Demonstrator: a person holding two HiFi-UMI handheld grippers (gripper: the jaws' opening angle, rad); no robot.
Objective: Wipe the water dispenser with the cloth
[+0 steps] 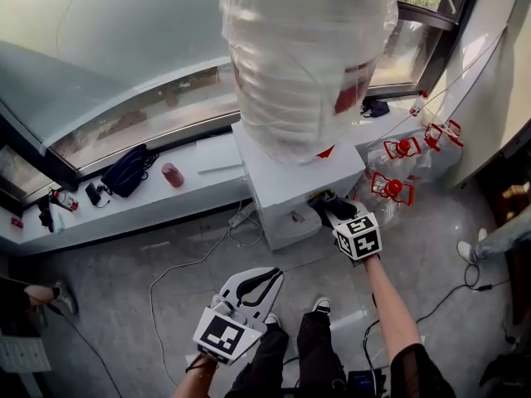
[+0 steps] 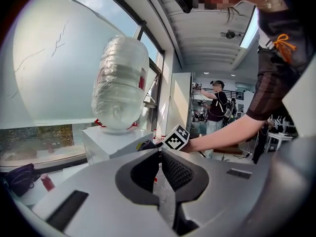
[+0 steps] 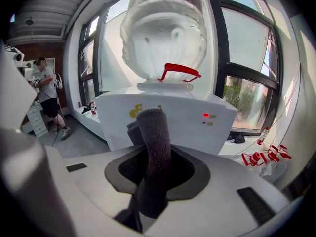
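Our right gripper point(image 1: 328, 208) clamped a dark grey cloth point(image 3: 154, 147) by the white boxy water dispenser point(image 3: 187, 125). Our left gripper point(image 1: 267, 276) was closed, empty.

The big water bottle point(image 1: 303, 56) stood upside down on the white water dispenser point(image 1: 282, 185), close under the camera. The right gripper point(image 1: 333, 214) pressed a dark cloth point(image 1: 320, 202) to the front upper edge of the dispenser, and its marker cube faced up. The left gripper point(image 1: 270, 279) hung lower, above the grey floor point(image 1: 124, 305), apart from the dispenser, with its jaws pointing at it. On the window ledge point(image 1: 207, 181) to the left lay a dark bag point(image 1: 124, 171) and a red cup point(image 1: 172, 175). Spare bottles with red handles point(image 1: 400, 166) lay to the right.
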